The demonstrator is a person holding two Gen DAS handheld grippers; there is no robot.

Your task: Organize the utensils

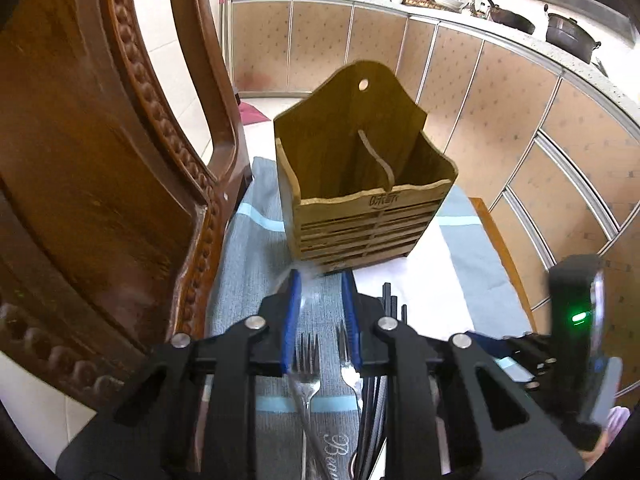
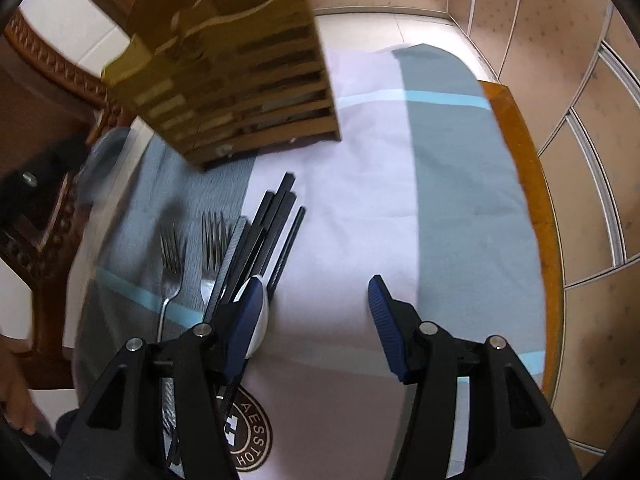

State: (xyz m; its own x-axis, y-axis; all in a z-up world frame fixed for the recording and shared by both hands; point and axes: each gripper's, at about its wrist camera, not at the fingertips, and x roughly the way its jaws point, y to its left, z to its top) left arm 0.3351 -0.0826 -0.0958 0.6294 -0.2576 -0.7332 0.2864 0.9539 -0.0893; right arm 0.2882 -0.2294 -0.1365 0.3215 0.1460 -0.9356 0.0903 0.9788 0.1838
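Note:
A wooden utensil holder (image 1: 360, 216) (image 2: 240, 80) with two compartments stands upright at the far end of the cloth; both compartments look empty. My left gripper (image 1: 320, 276) hangs above the cloth in front of it, its blue pads close together on a pale, shiny, blurred utensil (image 1: 298, 276) whose kind I cannot make out. Two forks (image 1: 306, 360) (image 2: 172, 252) lie below on the cloth beside a bundle of black chopsticks (image 2: 276, 220). My right gripper (image 2: 316, 284) stands open over bare cloth. A white spoon (image 2: 260, 320) lies partly behind its left finger.
A carved wooden chair (image 1: 100, 160) rises close on the left. The grey and white cloth (image 2: 440, 160) covers a small wooden table (image 2: 520, 140) with floor beyond its edge. Cabinets and a counter with pots (image 1: 568, 32) lie further off. A hand (image 2: 16, 404) shows at the lower left.

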